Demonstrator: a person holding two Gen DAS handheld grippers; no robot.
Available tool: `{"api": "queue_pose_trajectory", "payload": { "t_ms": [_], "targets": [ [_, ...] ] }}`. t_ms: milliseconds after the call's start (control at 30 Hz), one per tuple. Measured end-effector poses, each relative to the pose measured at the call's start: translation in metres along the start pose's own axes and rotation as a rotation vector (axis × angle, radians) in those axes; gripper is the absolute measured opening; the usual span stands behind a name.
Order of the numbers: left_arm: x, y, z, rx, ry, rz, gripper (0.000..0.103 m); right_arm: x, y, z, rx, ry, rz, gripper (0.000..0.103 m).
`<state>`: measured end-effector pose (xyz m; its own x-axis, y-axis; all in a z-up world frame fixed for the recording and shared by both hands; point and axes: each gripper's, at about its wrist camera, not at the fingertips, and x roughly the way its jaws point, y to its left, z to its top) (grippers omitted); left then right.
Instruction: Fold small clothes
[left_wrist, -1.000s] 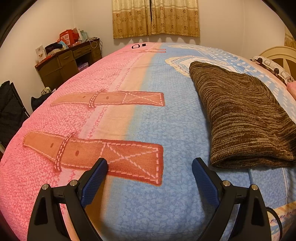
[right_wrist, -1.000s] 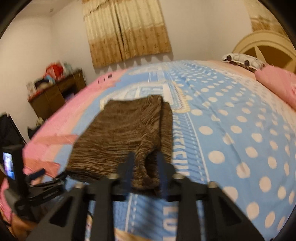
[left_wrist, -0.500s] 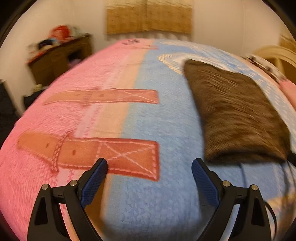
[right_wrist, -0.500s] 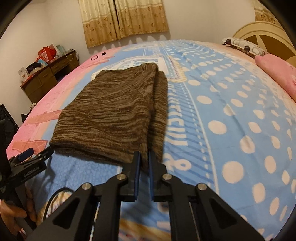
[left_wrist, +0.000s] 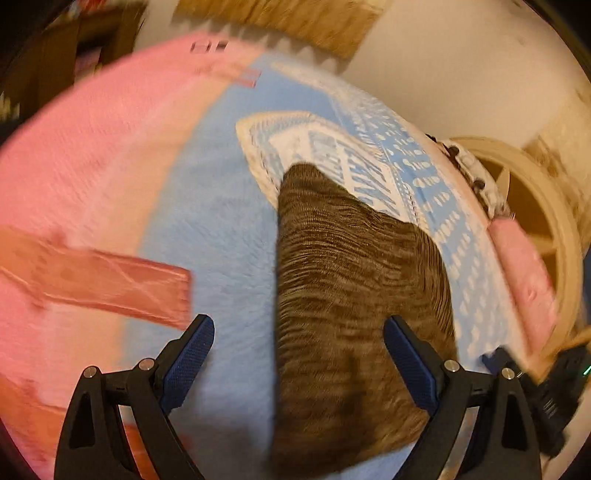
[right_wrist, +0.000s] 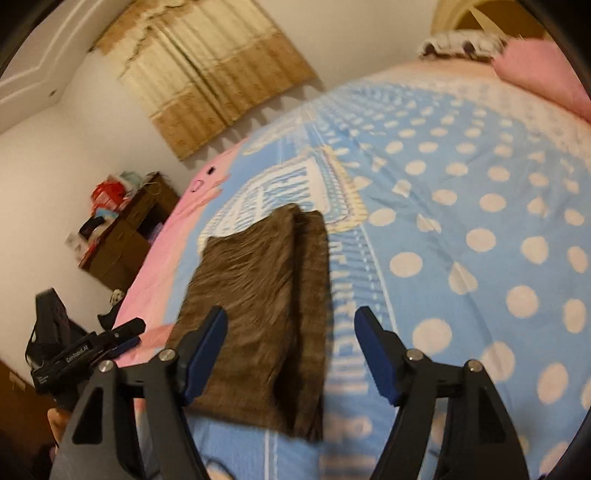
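Risk: right gripper (right_wrist: 291, 349), jaws just opening, and left gripper (left_wrist: 298, 356), jaws standing apart, both hovering empty; careless regrasping is disturbing folded knit (right_wrist: 258, 295) at twelve o'clock.

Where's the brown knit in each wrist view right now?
Left wrist: brown knit runs centre to bottom, partly between the claw's fingers.
Right wrist: brown knit lies centre-left, reaching down between the fingers.
Shared landmark: the white lettered patch on the bedspread at its far end.
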<state>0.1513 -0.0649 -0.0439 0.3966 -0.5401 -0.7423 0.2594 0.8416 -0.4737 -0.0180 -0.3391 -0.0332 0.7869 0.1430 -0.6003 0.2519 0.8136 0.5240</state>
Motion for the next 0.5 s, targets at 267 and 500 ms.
{"api": "queue_pose_trajectory", "payload": {
  "t_ms": [267, 500],
  "targets": [
    [0.041, -0.018, -0.006, 0.032, 0.029, 0.020, 0.093, 0.035, -0.008, 0.012, 0.030, 0.012, 0.029, 0.076],
    [0.052, -0.032, -0.005, 0.118, 0.000, 0.096, 0.093, 0.075, -0.014, 0.013, 0.018, 0.078, 0.011, 0.069]
  ]
}}
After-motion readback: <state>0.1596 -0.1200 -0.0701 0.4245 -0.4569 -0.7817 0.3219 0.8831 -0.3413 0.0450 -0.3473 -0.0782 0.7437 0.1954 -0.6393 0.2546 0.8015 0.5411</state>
